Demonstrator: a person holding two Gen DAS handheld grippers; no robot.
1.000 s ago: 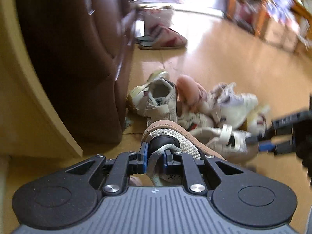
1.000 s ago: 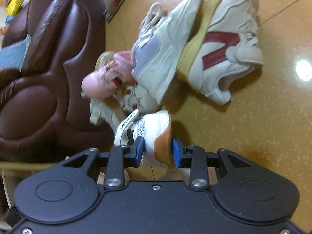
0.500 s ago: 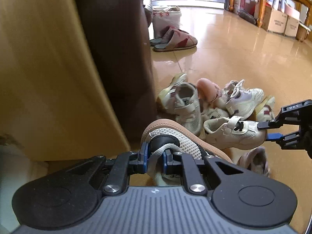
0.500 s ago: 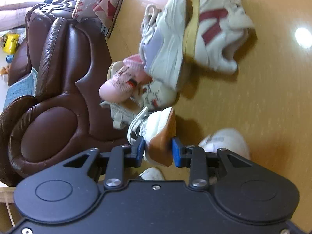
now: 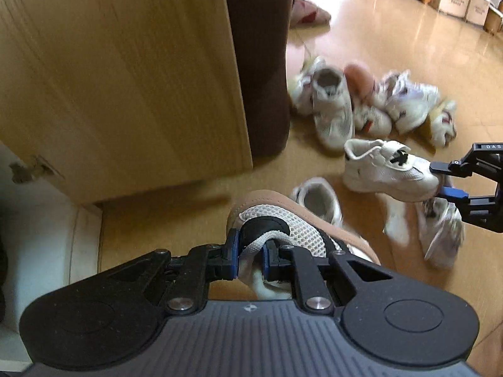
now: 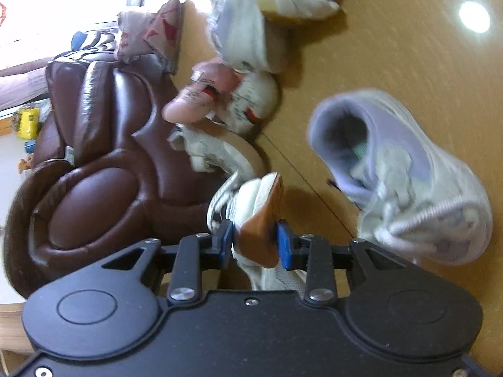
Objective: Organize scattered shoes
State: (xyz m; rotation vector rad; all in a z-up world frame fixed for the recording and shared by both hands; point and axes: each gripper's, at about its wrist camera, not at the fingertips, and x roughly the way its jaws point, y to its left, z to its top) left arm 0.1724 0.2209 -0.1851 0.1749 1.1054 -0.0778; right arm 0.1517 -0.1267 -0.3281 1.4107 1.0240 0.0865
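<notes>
Left wrist | left gripper (image 5: 250, 253) clamps mesh shoe (image 5: 292, 229) | right gripper (image 6: 255, 242) clamps white sneaker (image 5: 388, 169)

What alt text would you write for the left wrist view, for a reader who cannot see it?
The left tool grips a mesh shoe with a tan sole by its strap. To the right, the right tool holds a white sneaker above a wooden floor scattered with small shoes, near a wooden panel.

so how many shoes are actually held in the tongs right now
2. The left tongs are shut on the mesh shoe by its strap. The right tongs clamp the white strap shoe at its toe, brown sole showing. The rest lie on the floor.
</notes>
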